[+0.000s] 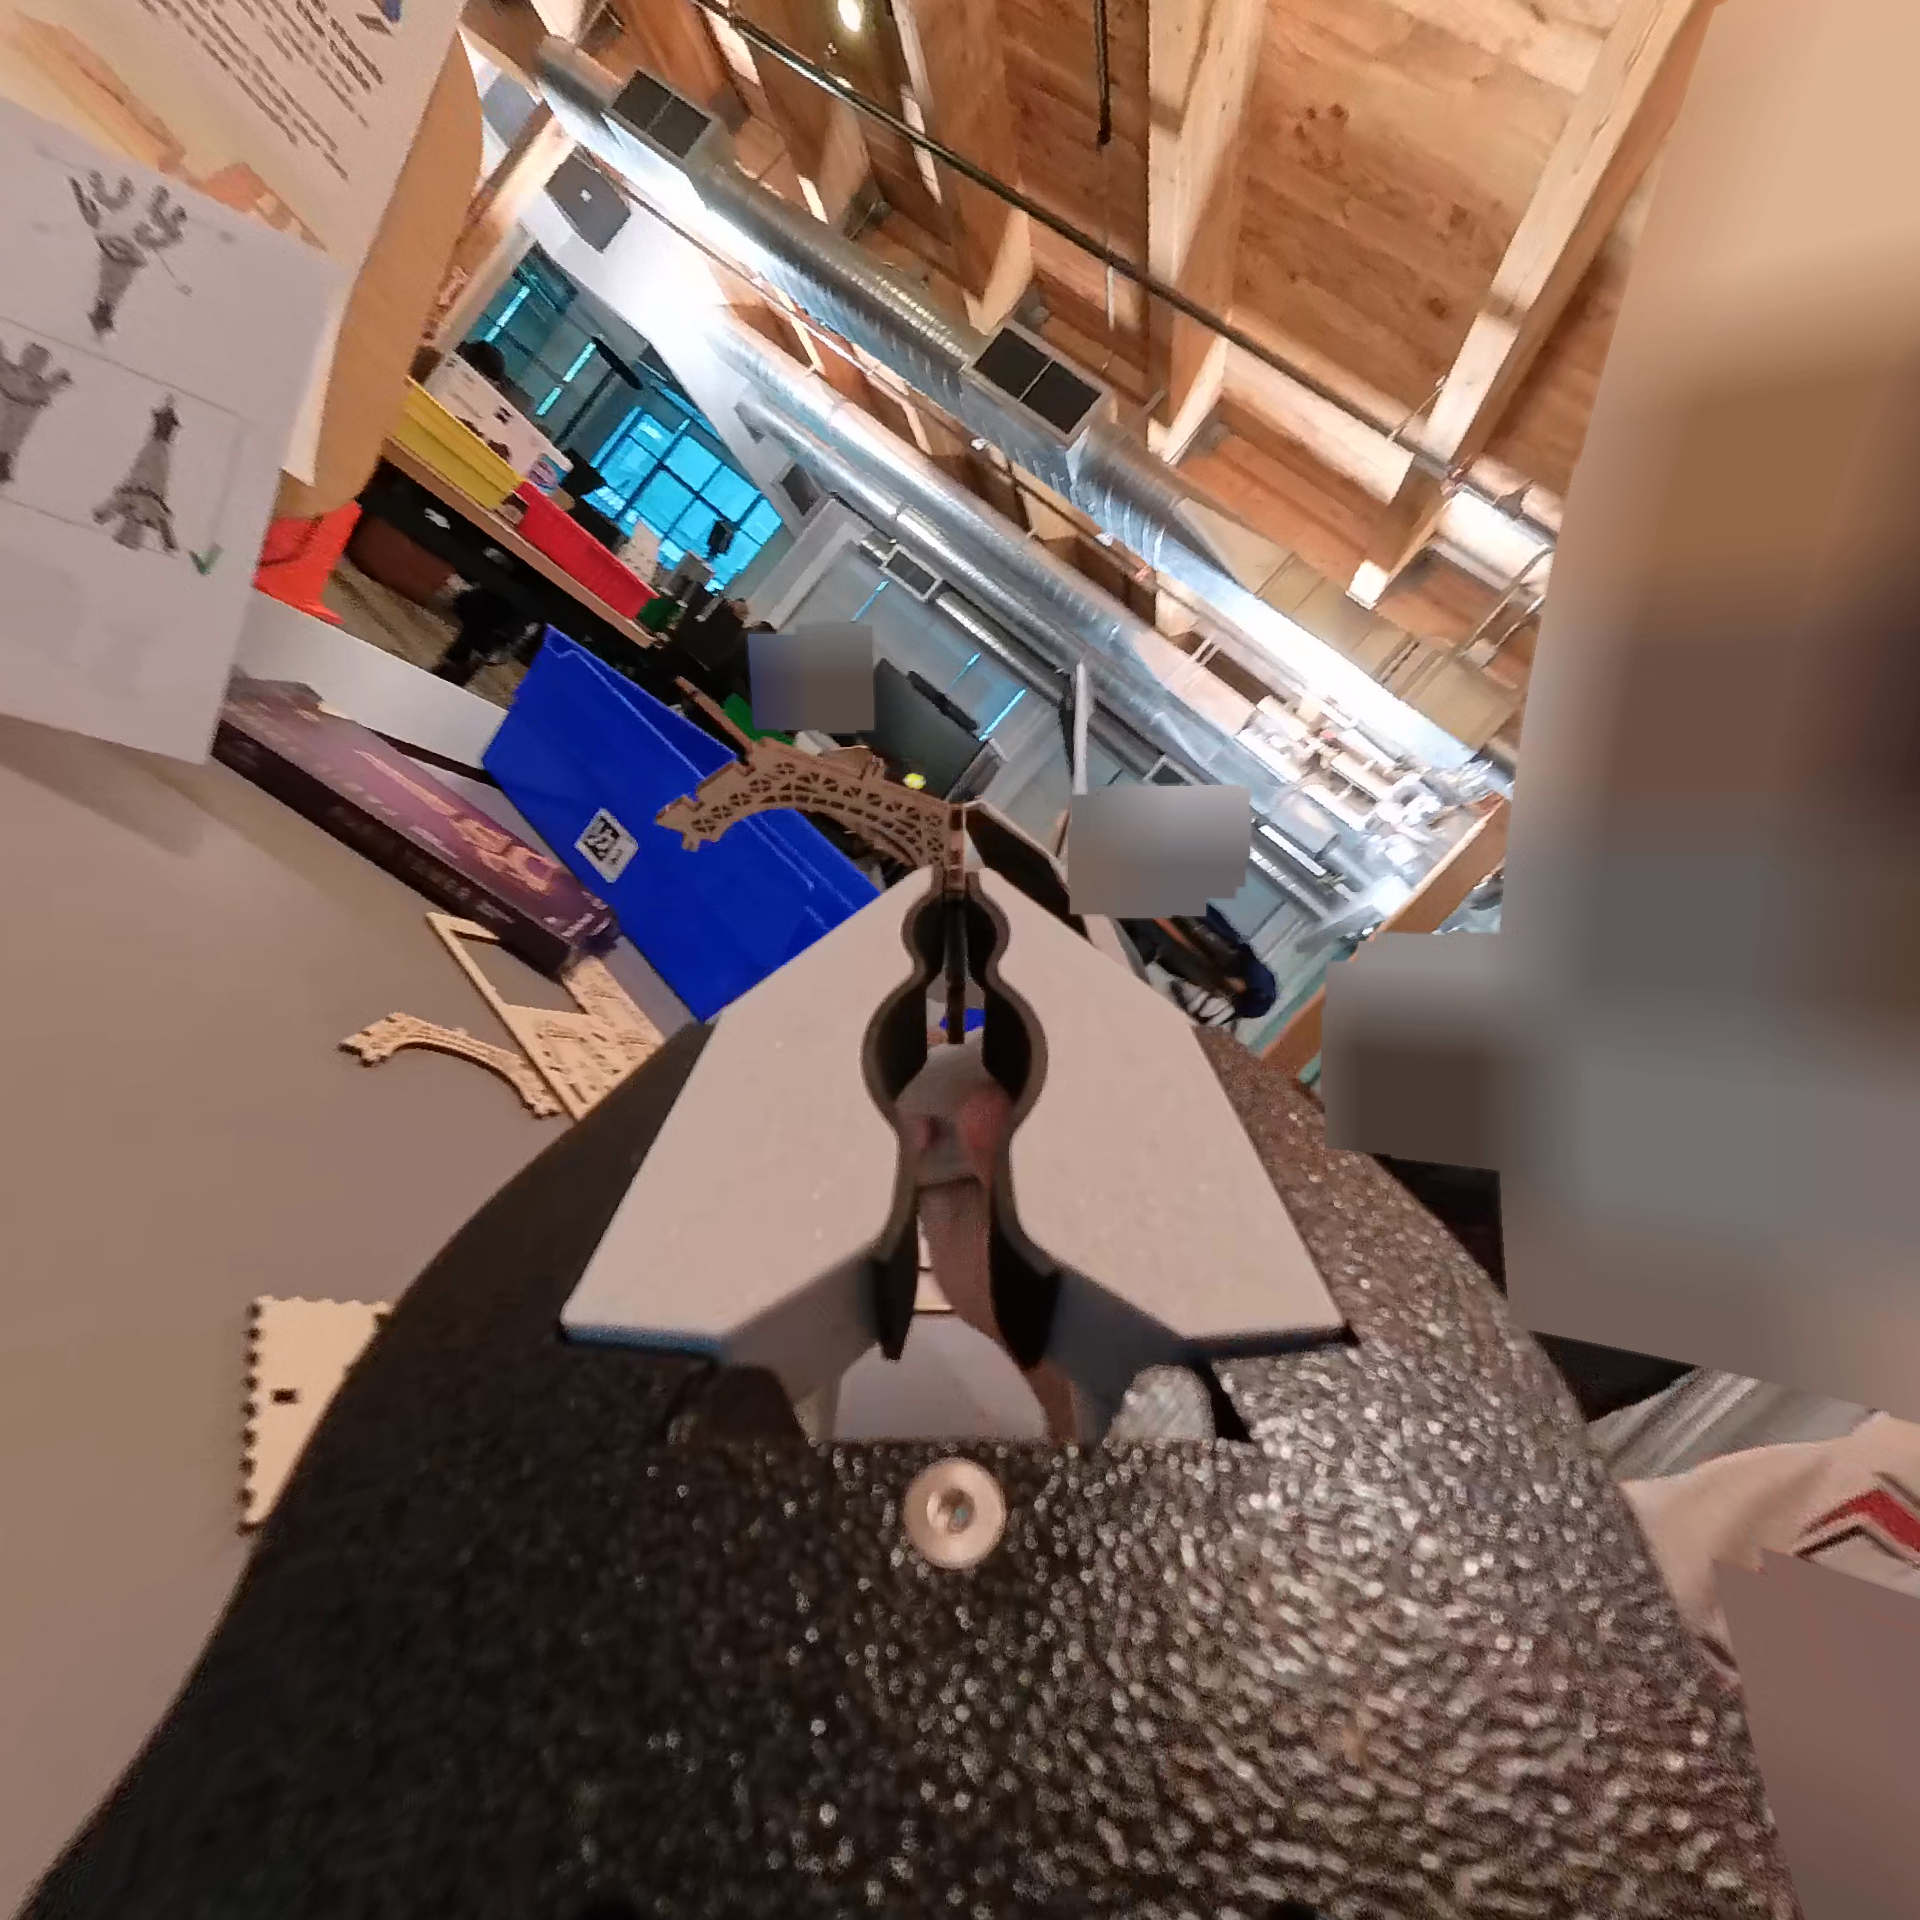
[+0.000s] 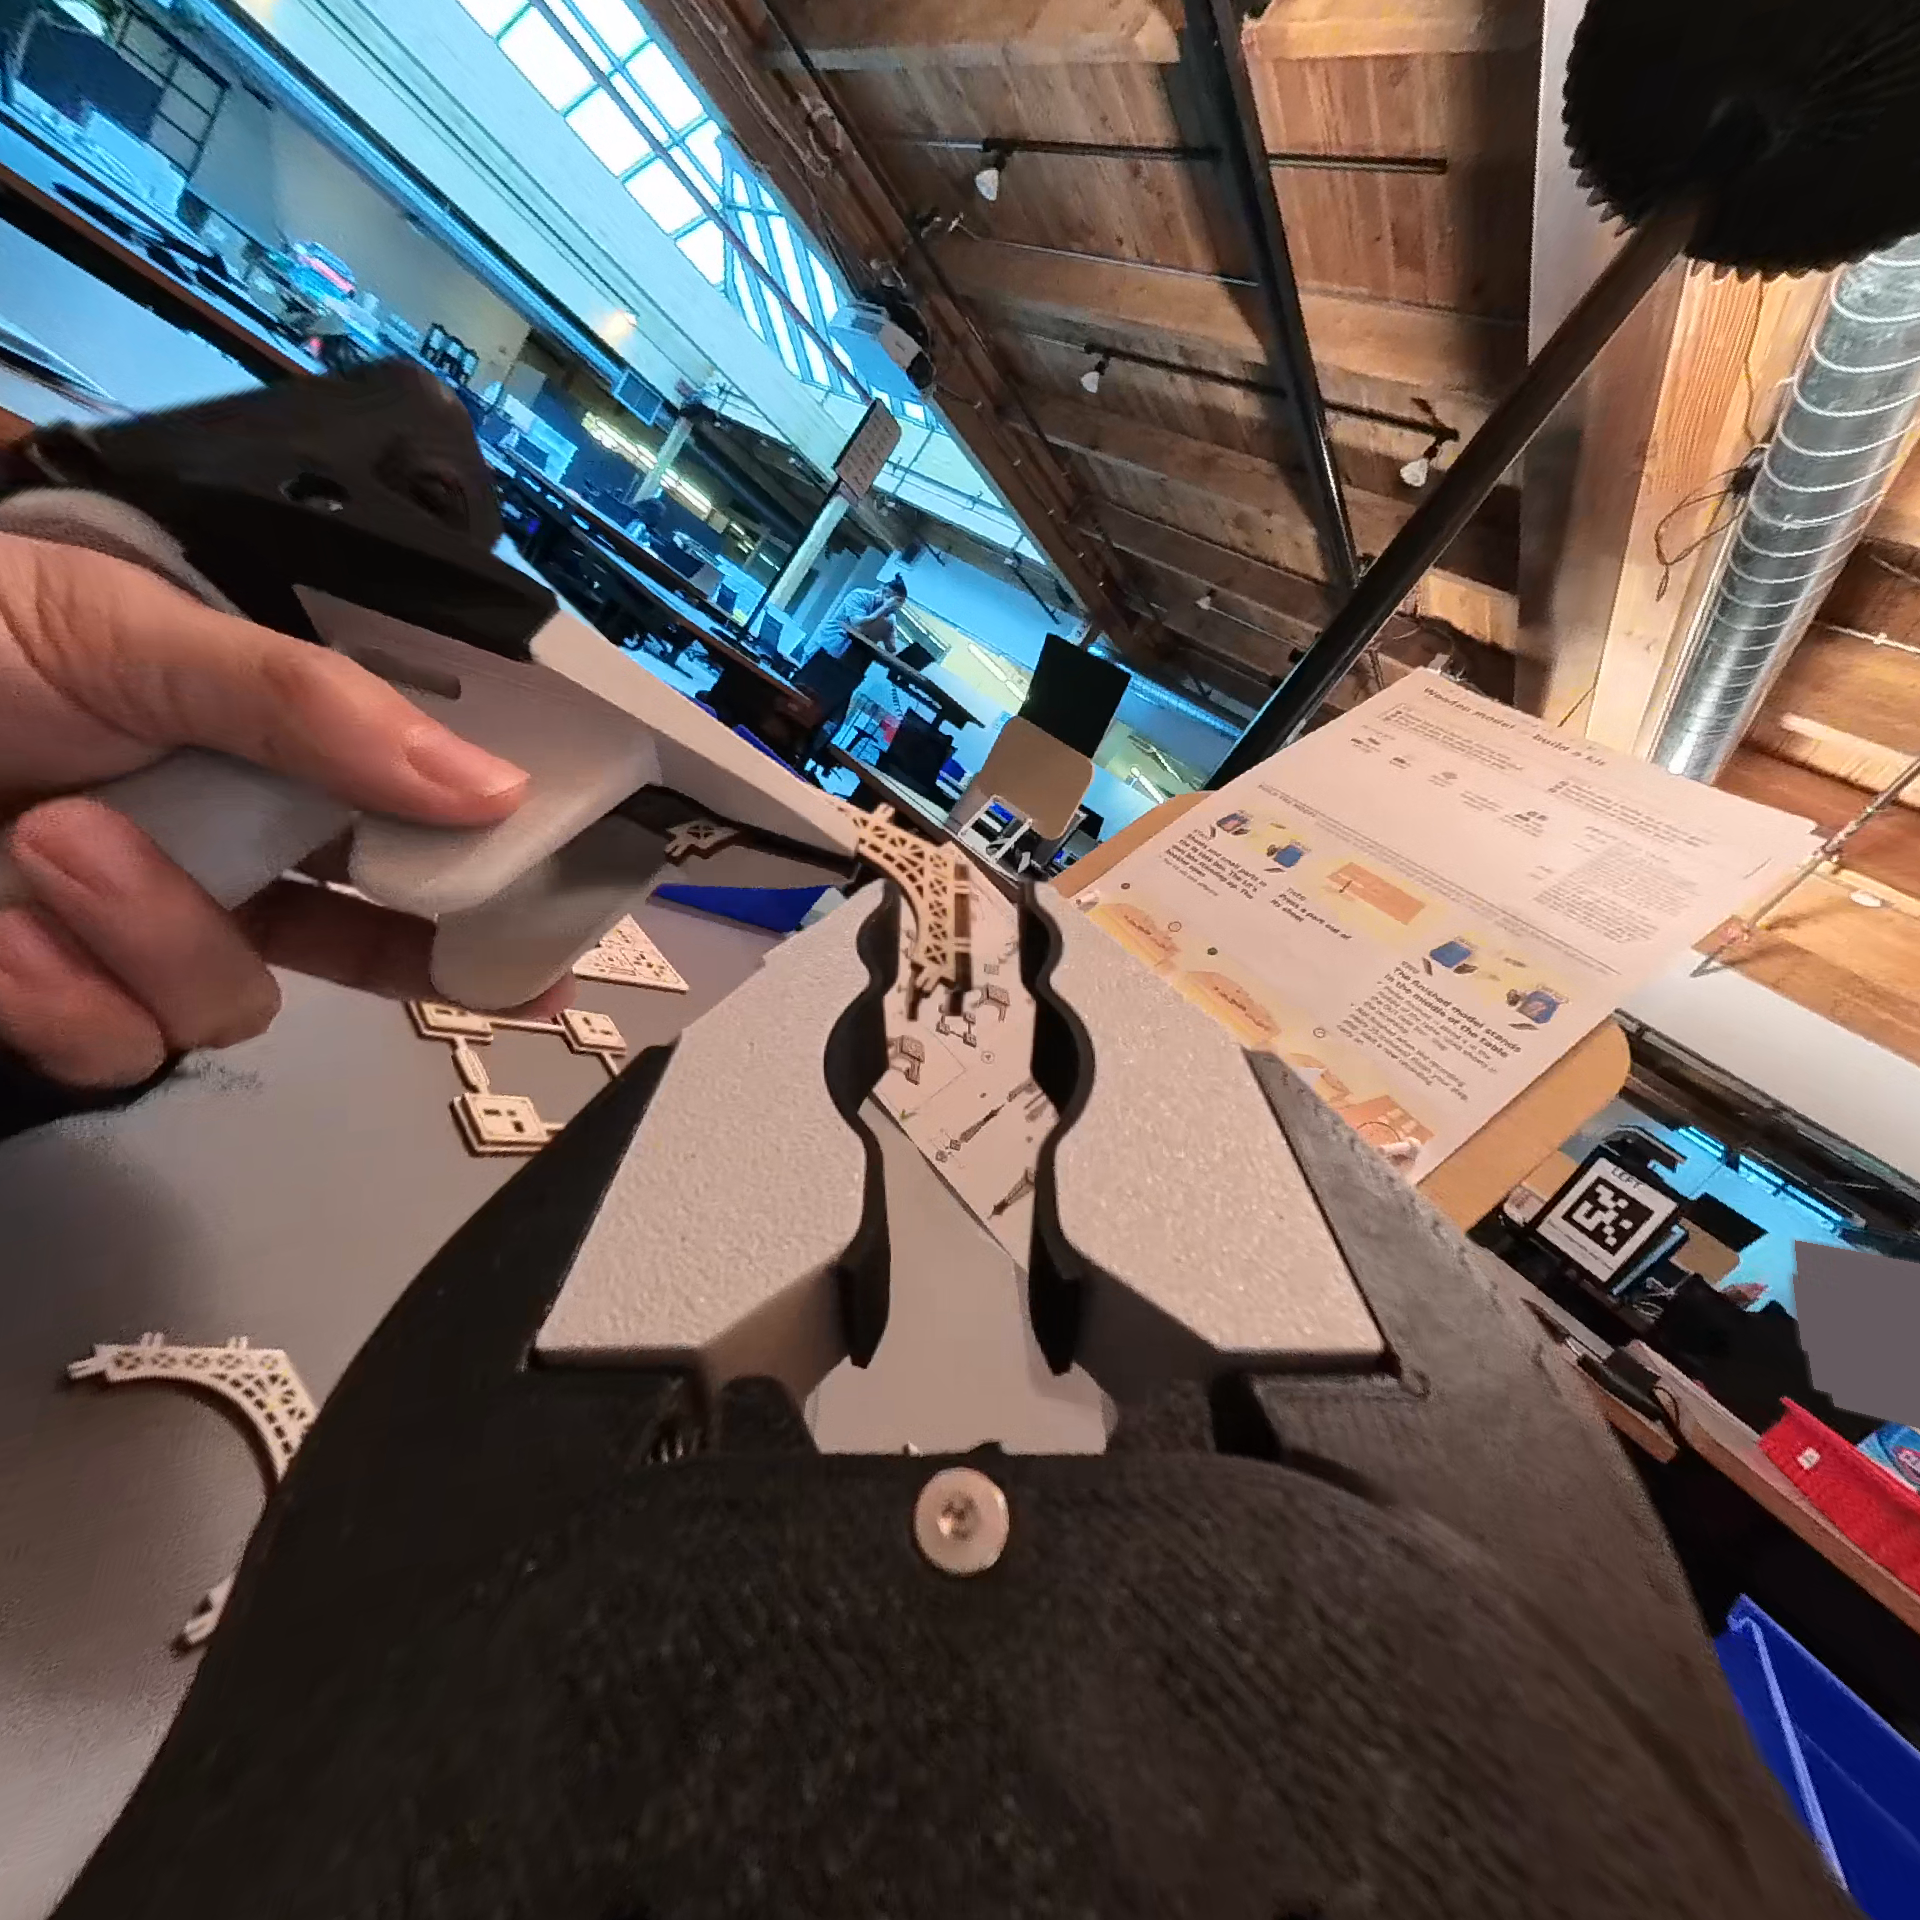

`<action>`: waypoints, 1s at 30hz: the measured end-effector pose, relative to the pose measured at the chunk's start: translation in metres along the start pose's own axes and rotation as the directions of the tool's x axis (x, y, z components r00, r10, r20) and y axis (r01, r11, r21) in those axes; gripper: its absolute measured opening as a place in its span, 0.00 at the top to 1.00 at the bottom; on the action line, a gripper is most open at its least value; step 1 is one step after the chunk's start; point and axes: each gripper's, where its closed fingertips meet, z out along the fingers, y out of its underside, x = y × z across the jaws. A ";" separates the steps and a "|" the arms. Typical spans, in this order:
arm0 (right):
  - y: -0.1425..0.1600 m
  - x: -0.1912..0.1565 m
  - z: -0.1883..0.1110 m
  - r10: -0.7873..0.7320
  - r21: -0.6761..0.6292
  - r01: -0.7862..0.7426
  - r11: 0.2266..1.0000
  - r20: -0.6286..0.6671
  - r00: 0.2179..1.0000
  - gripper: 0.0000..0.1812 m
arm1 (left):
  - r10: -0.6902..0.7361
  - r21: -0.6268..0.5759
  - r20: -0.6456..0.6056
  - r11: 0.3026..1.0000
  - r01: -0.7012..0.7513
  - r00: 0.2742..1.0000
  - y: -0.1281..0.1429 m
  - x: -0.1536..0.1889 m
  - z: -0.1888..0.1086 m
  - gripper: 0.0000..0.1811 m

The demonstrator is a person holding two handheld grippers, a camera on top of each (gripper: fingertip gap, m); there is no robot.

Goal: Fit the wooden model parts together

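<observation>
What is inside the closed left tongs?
The left tongs clamp a curved lattice wooden piece, which sticks out leftward past the tips. How deep the clamped end reaches is mostly hidden by the fingers.

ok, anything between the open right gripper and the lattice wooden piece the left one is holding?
Nothing visible. The curved lattice wooden piece hangs from the left gripper, its lower end already in the gap of the open right gripper.
</observation>
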 end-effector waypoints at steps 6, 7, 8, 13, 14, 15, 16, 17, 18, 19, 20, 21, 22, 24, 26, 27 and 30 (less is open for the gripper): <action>0.006 -0.004 0.002 -0.020 -0.027 0.021 0.999 0.010 1.000 0.95 | 0.135 -0.041 0.061 0.990 -0.132 0.989 0.000 -0.002 -0.001 1.00; 0.006 -0.005 0.002 -0.014 -0.025 0.014 1.000 0.012 1.000 0.95 | 0.141 -0.045 0.060 0.989 -0.139 0.988 -0.001 -0.001 -0.001 1.00; 0.005 -0.004 0.002 -0.005 -0.016 0.005 1.000 0.012 1.000 0.95 | 0.145 -0.048 0.052 0.989 -0.142 0.988 -0.001 0.000 -0.001 1.00; 0.000 0.007 -0.001 0.120 0.033 -0.119 0.992 -0.001 0.993 0.95 | 0.236 -0.065 0.035 0.970 -0.233 0.971 -0.006 0.007 -0.002 0.93; -0.002 0.009 -0.001 0.176 0.055 -0.176 0.983 0.016 0.984 0.95 | 0.274 -0.074 0.040 0.960 -0.271 0.961 -0.008 0.008 -0.003 0.87; -0.004 0.011 -0.003 0.239 0.083 -0.241 0.967 0.033 0.970 0.95 | 0.319 -0.084 0.053 0.946 -0.314 0.946 -0.012 0.007 -0.005 0.81; -0.007 0.013 -0.004 0.309 0.106 -0.313 0.944 0.059 0.949 0.95 | 0.367 -0.094 0.058 0.928 -0.360 0.929 -0.016 0.007 -0.006 0.78; -0.008 0.015 -0.004 0.375 0.120 -0.383 0.916 0.082 0.923 0.95 | 0.408 -0.097 0.056 0.910 -0.402 0.911 -0.021 0.009 -0.009 0.77; -0.009 0.019 -0.006 0.434 0.138 -0.444 0.885 0.097 0.896 0.95 | 0.440 -0.090 0.046 0.896 -0.435 0.897 -0.027 0.012 -0.011 0.75; -0.010 0.023 -0.007 0.483 0.158 -0.494 0.855 0.105 0.869 0.96 | 0.460 -0.077 0.027 0.886 -0.457 0.887 -0.032 0.017 -0.013 0.75; -0.010 0.028 -0.009 0.527 0.175 -0.539 0.824 0.114 0.842 0.96 | 0.470 -0.065 0.002 0.881 -0.468 0.883 -0.036 0.022 -0.015 0.74; -0.010 0.032 -0.010 0.566 0.187 -0.579 0.794 0.120 0.815 0.95 | 0.471 -0.052 -0.028 0.880 -0.471 0.882 -0.040 0.028 -0.017 0.73; -0.009 0.036 -0.011 0.595 0.197 -0.608 0.769 0.127 0.793 0.96 | 0.468 -0.044 -0.057 0.882 -0.470 0.882 -0.042 0.032 -0.019 0.73; -0.010 0.038 -0.014 0.644 0.214 -0.668 0.713 0.176 0.744 0.96 | 0.477 -0.068 -0.054 0.875 -0.479 0.877 -0.043 0.028 -0.020 0.73; -0.012 0.040 -0.016 0.709 0.227 -0.752 0.619 0.249 0.660 0.96 | 0.504 -0.141 -0.002 0.855 -0.499 0.864 -0.039 0.011 -0.019 0.76; -0.015 0.039 -0.017 0.731 0.228 -0.791 0.568 0.302 0.612 0.95 | 0.514 -0.176 0.001 0.844 -0.506 0.858 -0.034 0.006 -0.017 0.77; -0.019 0.031 -0.018 0.735 0.194 -0.832 0.519 0.394 0.551 0.96 | 0.509 -0.265 -0.029 0.826 -0.498 0.860 -0.021 0.000 -0.009 0.79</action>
